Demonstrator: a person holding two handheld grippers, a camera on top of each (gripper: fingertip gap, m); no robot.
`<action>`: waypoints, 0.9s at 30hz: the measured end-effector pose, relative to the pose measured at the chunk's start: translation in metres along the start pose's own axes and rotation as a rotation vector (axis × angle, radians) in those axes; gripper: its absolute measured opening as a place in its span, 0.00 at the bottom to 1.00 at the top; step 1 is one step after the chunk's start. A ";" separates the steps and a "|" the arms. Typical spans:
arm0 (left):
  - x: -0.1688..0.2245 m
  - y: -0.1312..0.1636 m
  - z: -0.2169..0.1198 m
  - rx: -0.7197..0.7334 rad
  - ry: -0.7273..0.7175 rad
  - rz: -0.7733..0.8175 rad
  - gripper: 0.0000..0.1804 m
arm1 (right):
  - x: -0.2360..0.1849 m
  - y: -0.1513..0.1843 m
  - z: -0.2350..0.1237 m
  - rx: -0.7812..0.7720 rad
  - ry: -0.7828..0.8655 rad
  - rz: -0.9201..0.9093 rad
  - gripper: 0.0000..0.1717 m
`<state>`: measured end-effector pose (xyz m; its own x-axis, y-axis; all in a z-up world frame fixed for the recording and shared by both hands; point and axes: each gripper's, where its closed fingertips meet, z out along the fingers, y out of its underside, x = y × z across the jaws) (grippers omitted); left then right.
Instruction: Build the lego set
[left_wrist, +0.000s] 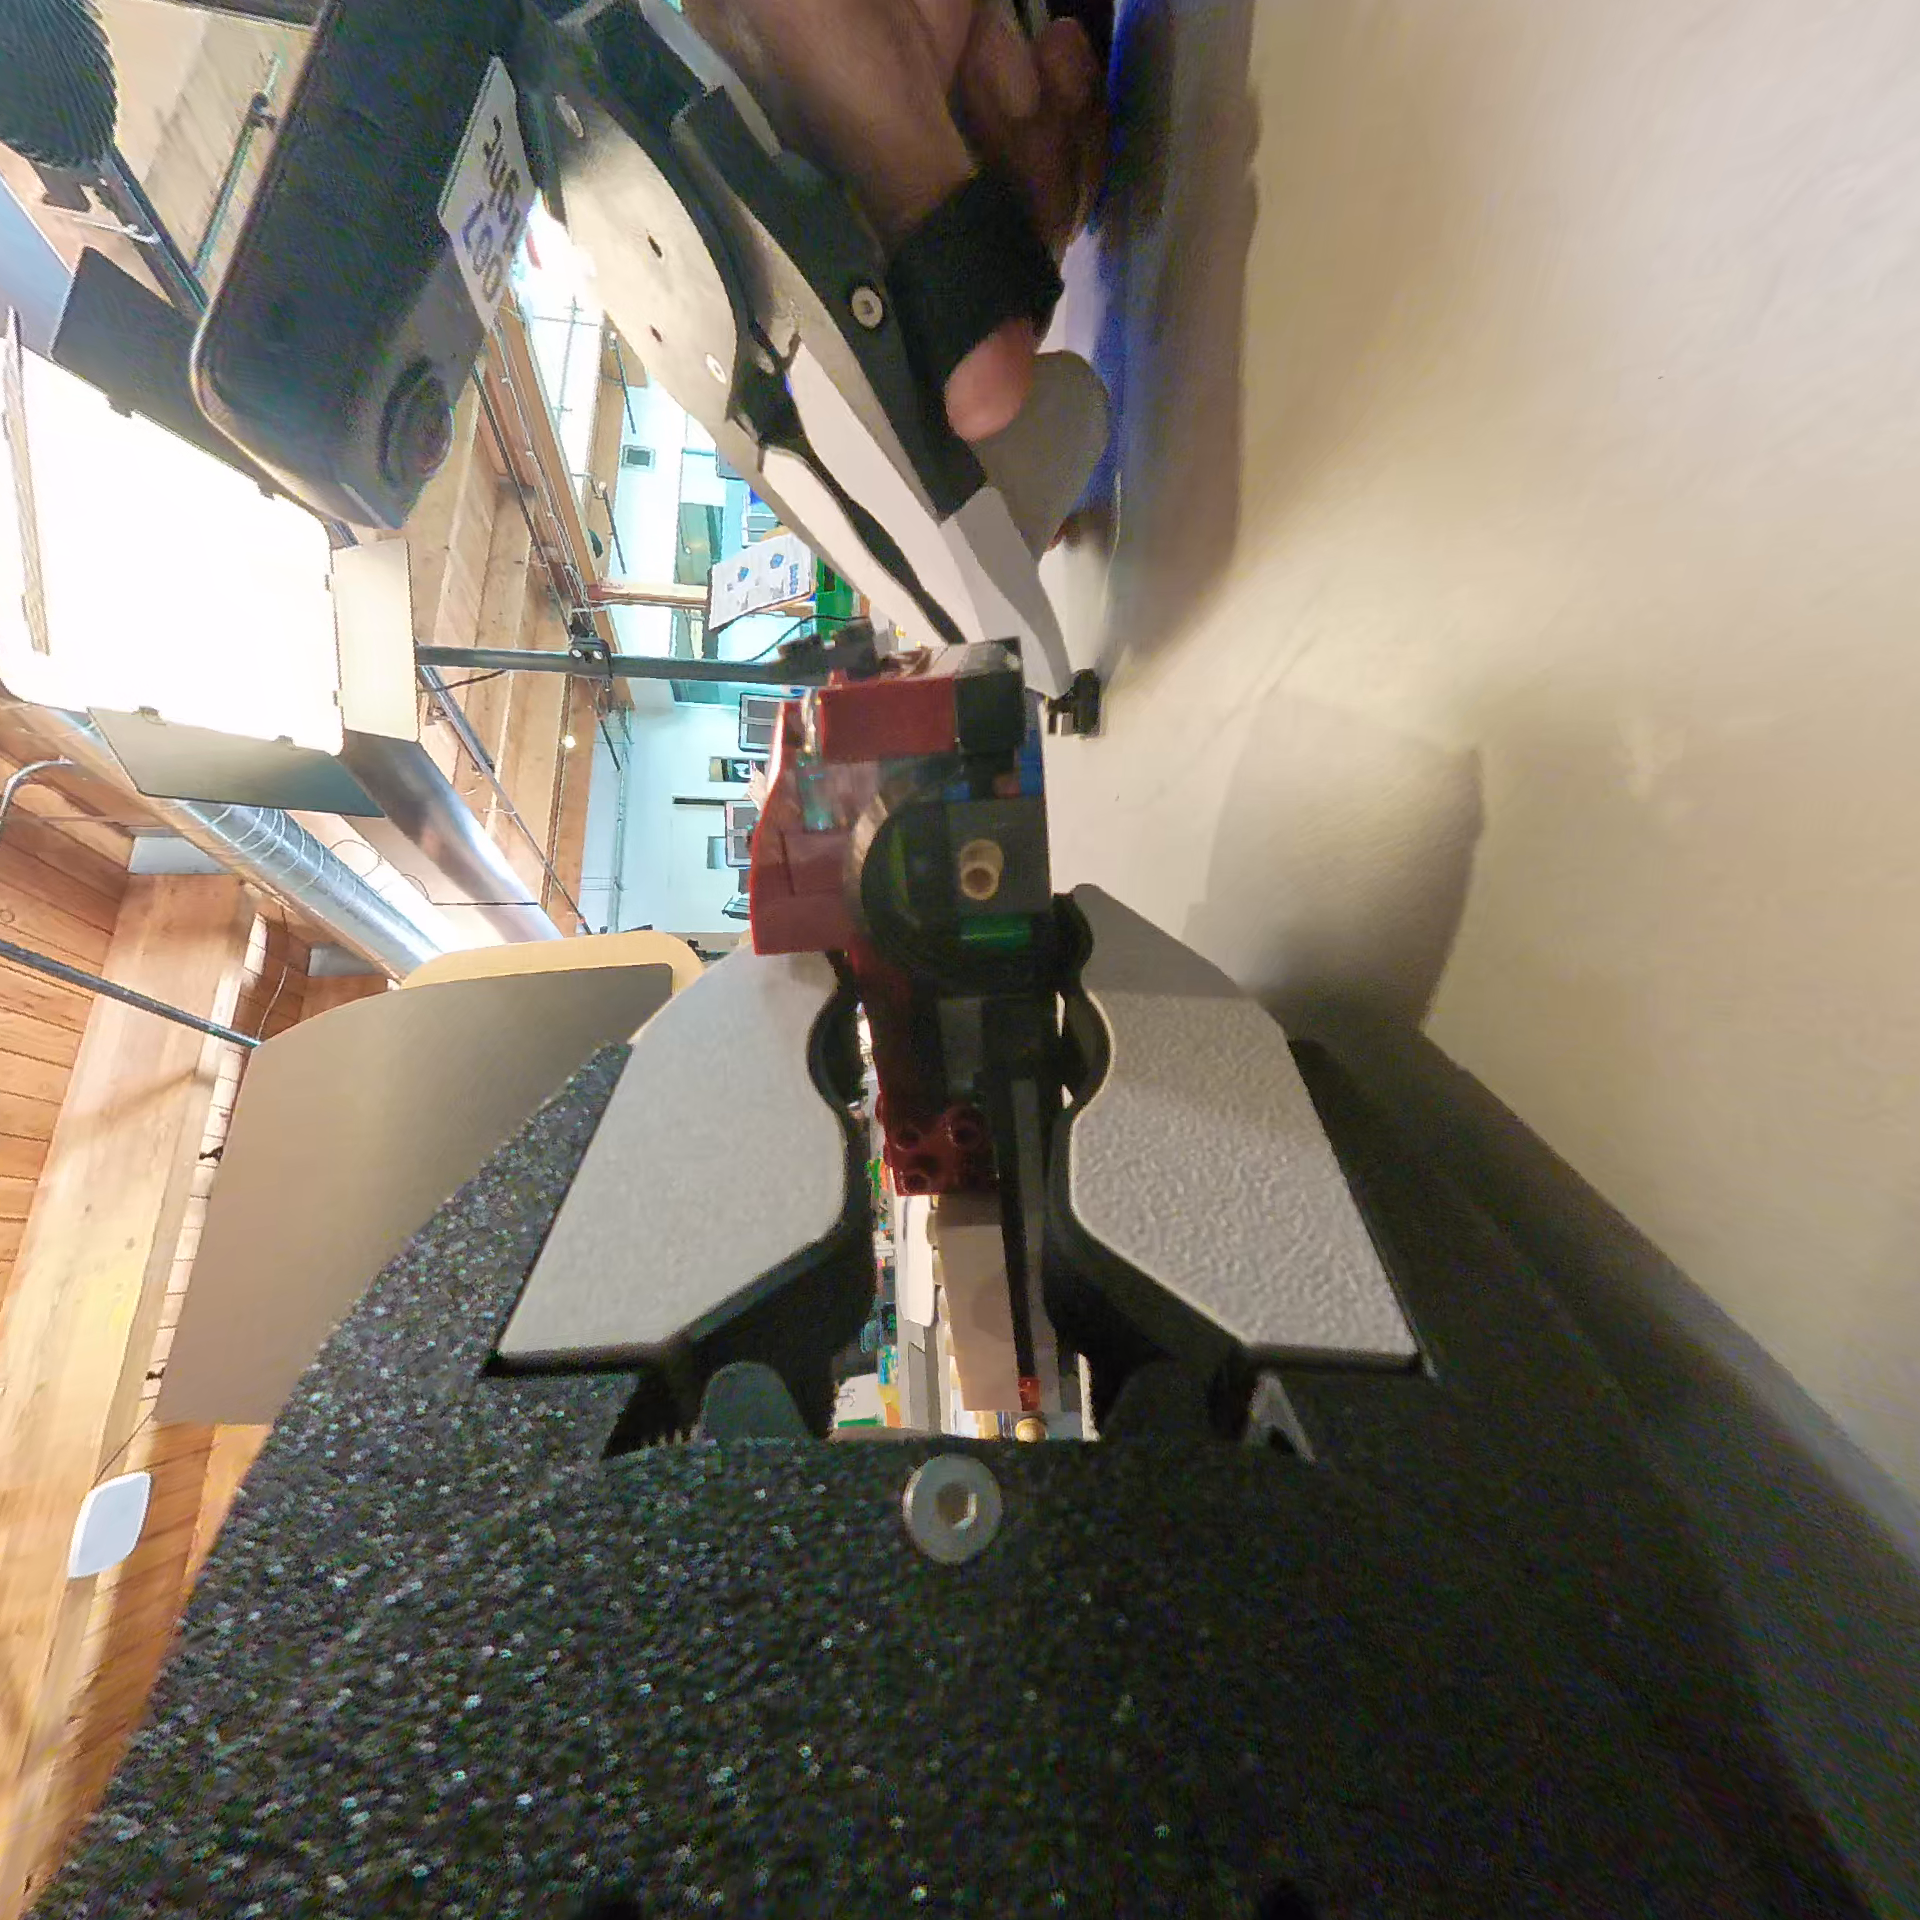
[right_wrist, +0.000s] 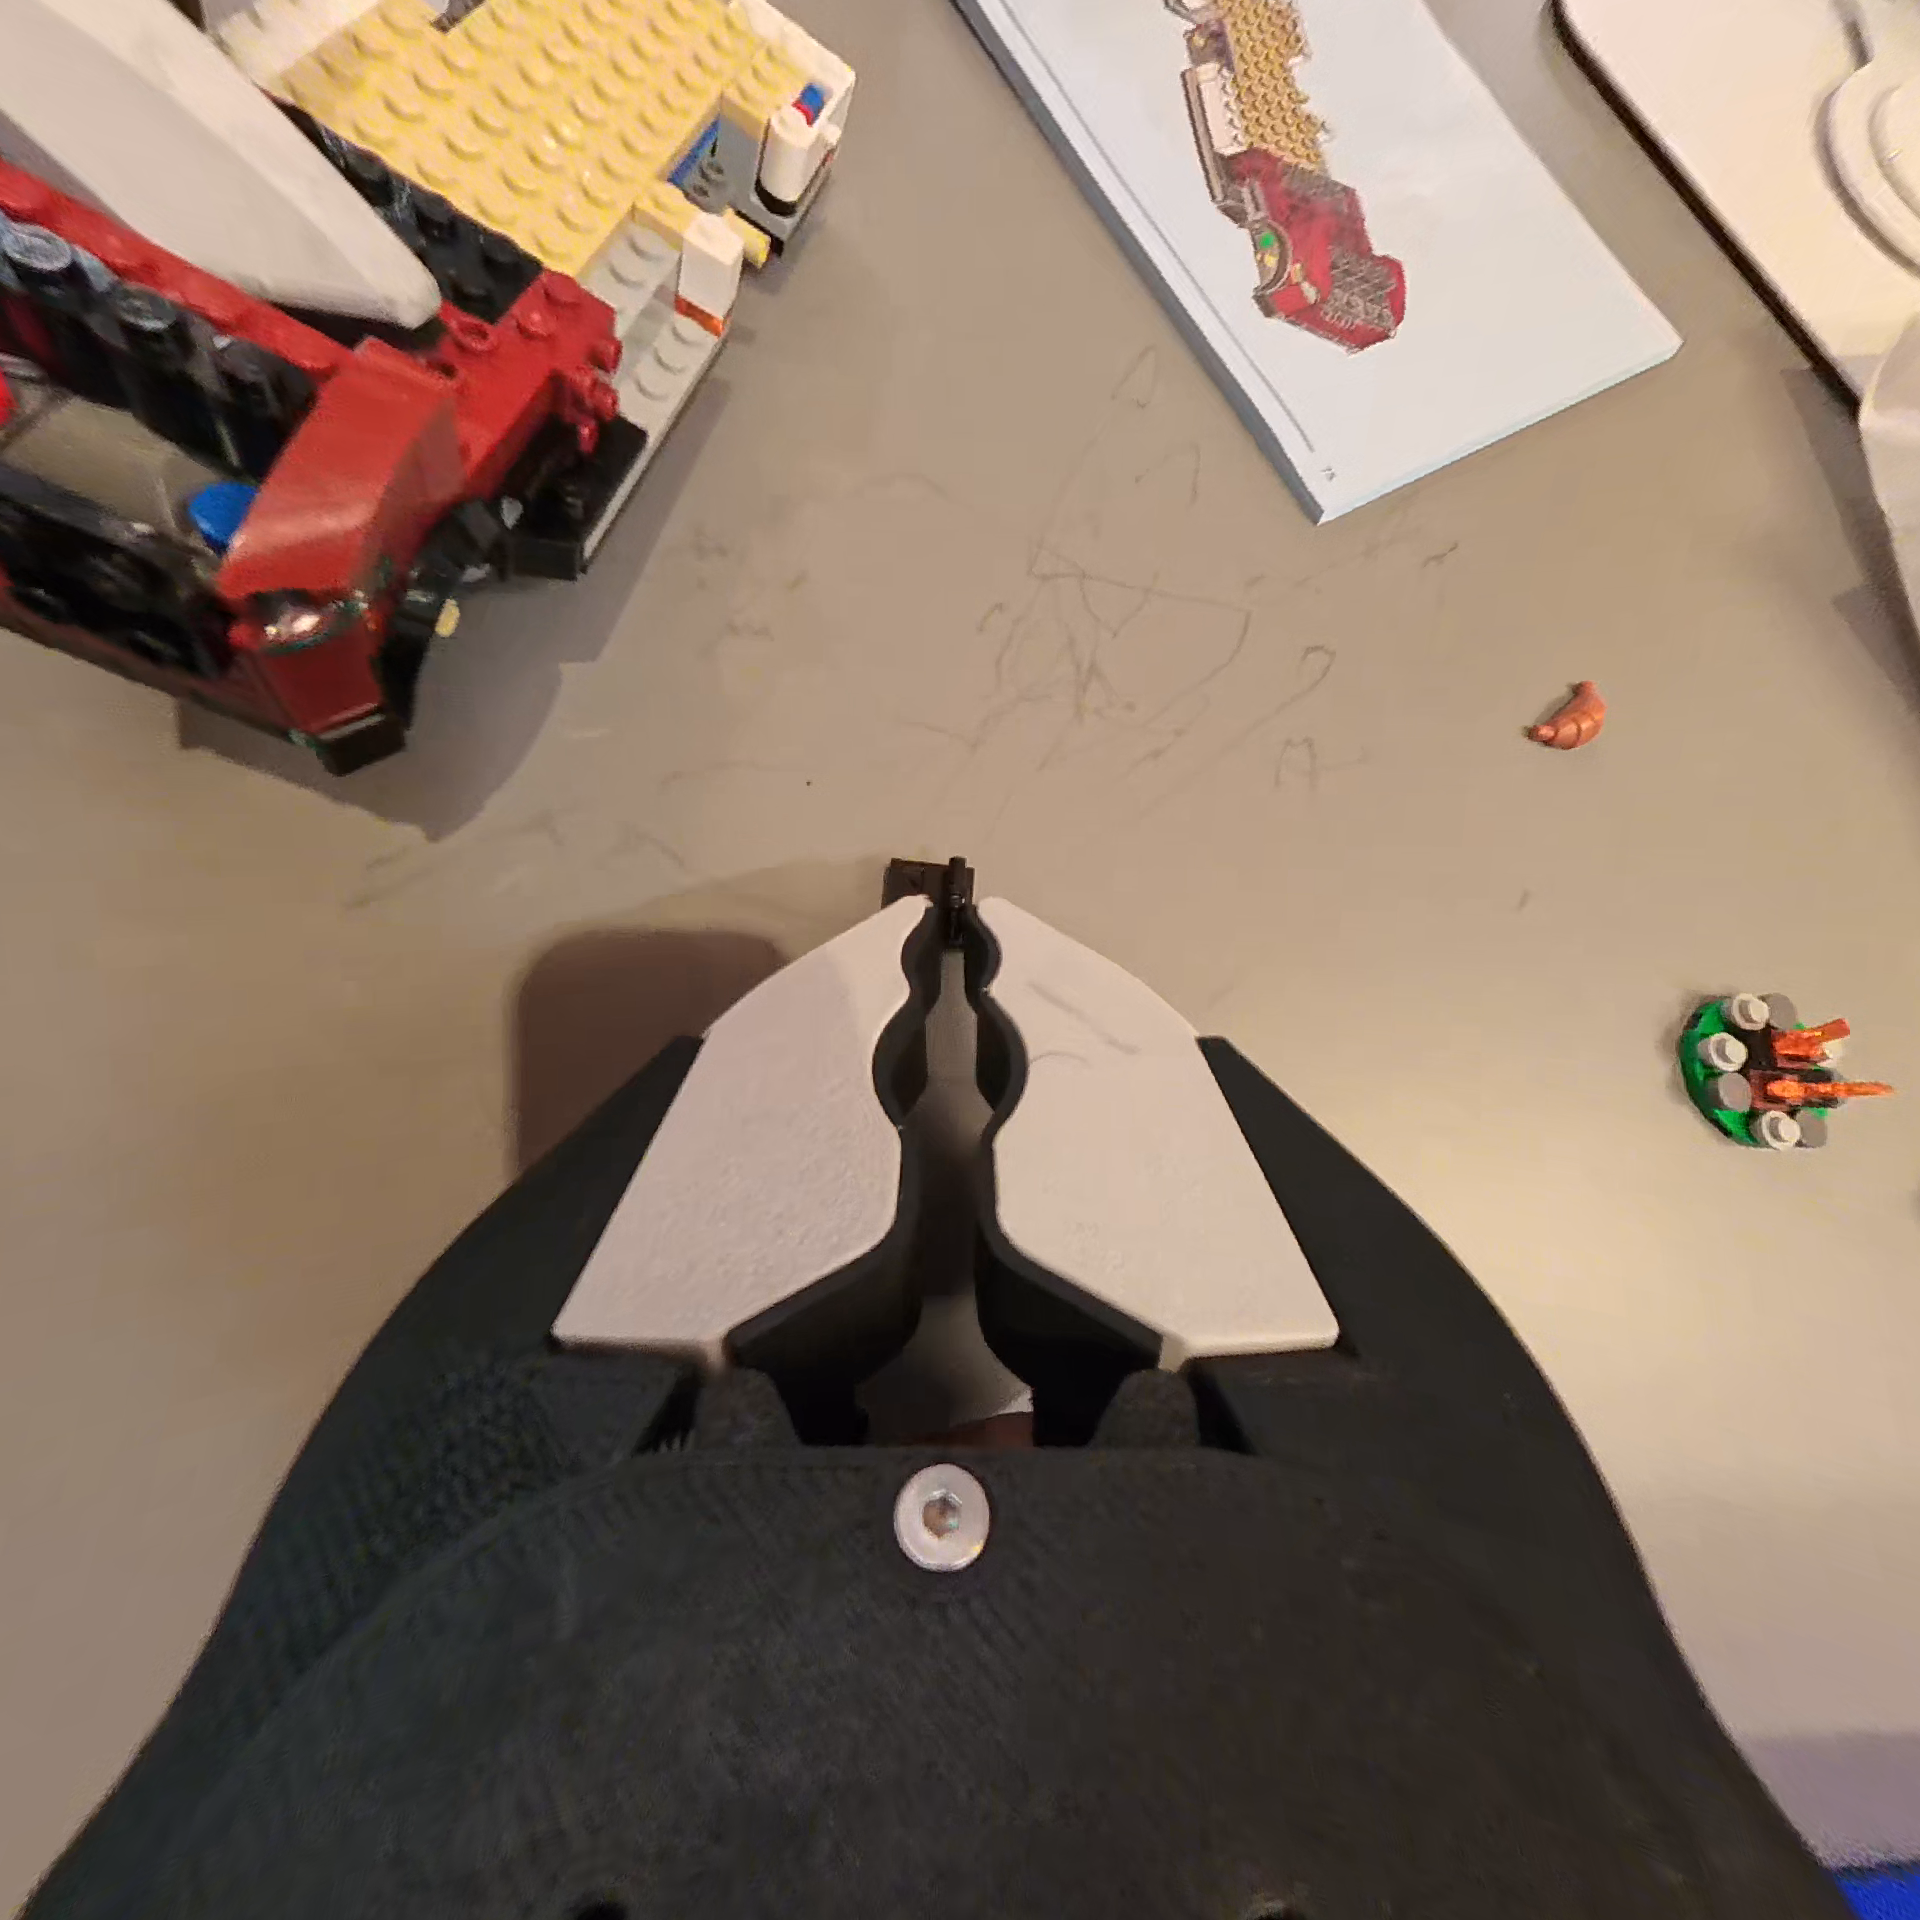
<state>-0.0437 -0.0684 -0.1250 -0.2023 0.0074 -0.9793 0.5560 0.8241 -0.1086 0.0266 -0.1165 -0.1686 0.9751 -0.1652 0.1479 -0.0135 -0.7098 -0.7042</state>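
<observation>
The brick-built red vehicle (right_wrist: 343, 499) is clamped at its front end by the left tool (left_wrist: 961, 997). Below and to the right of the vehicle, a tiny black piece (right_wrist: 951, 894) on the bench (right_wrist: 1039, 675) is pinched by the nearly closed right tool (right_wrist: 951, 920). So slight a hold could be lost, the piece twisting out or snapping away.

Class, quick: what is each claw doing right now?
Left claw: closed on the red and black brick vehicle.
Right claw: closed on a small black piece.
</observation>
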 end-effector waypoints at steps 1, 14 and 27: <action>0.000 0.001 0.000 -0.002 0.001 -0.002 0.20 | -0.001 -0.001 0.000 0.004 -0.006 -0.002 0.02; -0.005 0.009 0.008 -0.034 -0.004 -0.021 0.20 | -0.016 -0.055 -0.060 0.478 -0.059 -0.128 0.13; -0.004 0.024 0.014 -0.072 0.016 -0.038 0.19 | -0.033 -0.029 -0.062 0.345 -0.156 -0.102 0.10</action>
<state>-0.0182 -0.0572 -0.1257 -0.2355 -0.0165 -0.9717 0.4886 0.8623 -0.1331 -0.0194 -0.1333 -0.1101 0.9898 0.0193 0.1408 0.1348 -0.4406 -0.8875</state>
